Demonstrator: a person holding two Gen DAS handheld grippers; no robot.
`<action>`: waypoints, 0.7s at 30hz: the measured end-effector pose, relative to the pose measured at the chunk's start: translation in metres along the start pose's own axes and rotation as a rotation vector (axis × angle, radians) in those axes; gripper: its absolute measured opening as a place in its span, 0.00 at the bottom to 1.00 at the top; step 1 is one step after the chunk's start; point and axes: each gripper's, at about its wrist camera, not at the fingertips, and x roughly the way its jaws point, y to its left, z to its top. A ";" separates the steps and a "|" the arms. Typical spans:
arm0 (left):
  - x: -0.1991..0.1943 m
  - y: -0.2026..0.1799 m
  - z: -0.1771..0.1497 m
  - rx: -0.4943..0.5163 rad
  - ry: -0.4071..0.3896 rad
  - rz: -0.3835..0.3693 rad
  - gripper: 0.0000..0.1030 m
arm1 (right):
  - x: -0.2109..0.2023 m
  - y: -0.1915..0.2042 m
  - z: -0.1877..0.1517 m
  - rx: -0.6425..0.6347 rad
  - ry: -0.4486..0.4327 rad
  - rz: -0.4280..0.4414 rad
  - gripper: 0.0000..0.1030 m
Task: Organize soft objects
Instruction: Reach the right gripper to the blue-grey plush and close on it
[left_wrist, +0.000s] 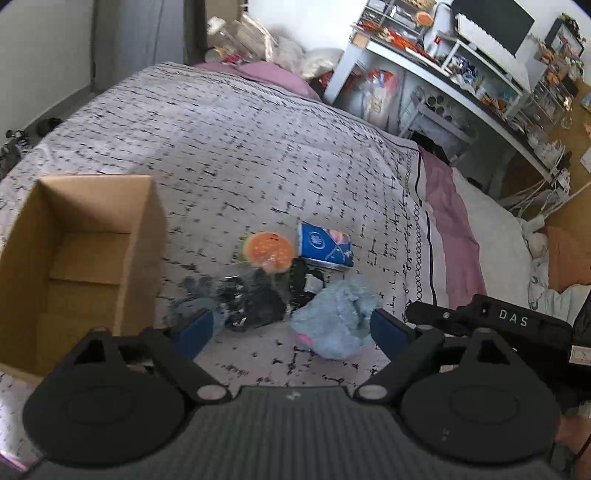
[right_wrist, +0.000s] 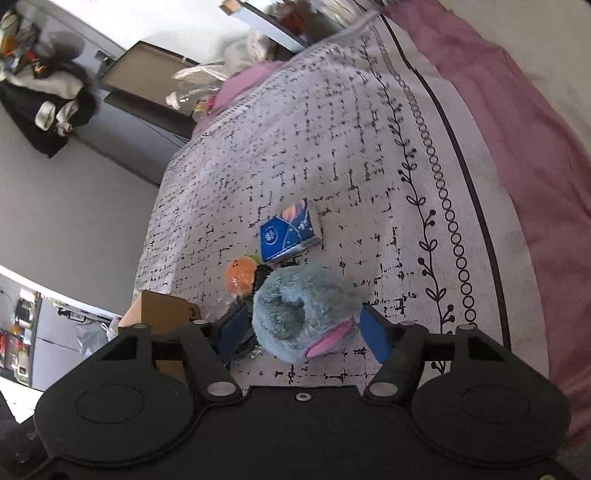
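blue plush toy (right_wrist: 306, 314) between right gripper (right_wrist: 306, 328)

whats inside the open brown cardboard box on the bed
The open brown cardboard box shows only bare cardboard walls and folded bottom flaps, with nothing visible inside. Its nearest corner is hidden behind the left gripper, so that part cannot be checked.

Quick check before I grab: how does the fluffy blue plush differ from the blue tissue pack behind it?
The blue plush is pale, furry and rounded with a pink patch; the tissue pack is deep blue, smooth and flat-sided with printed graphics. The plush sits between the right hand-held gripper's fingers; the pack lies farther off, clear of both grippers. Both rest on the patterned bedspread, outside the cardboard box.
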 end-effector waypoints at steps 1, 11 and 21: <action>0.005 -0.001 0.001 0.000 0.005 0.000 0.85 | 0.004 -0.003 0.001 0.009 0.010 0.000 0.59; 0.058 -0.012 0.003 -0.023 0.101 -0.027 0.69 | 0.032 -0.019 0.009 0.070 0.089 0.019 0.44; 0.098 -0.018 0.009 -0.057 0.176 -0.046 0.56 | 0.057 -0.033 0.017 0.133 0.167 0.055 0.36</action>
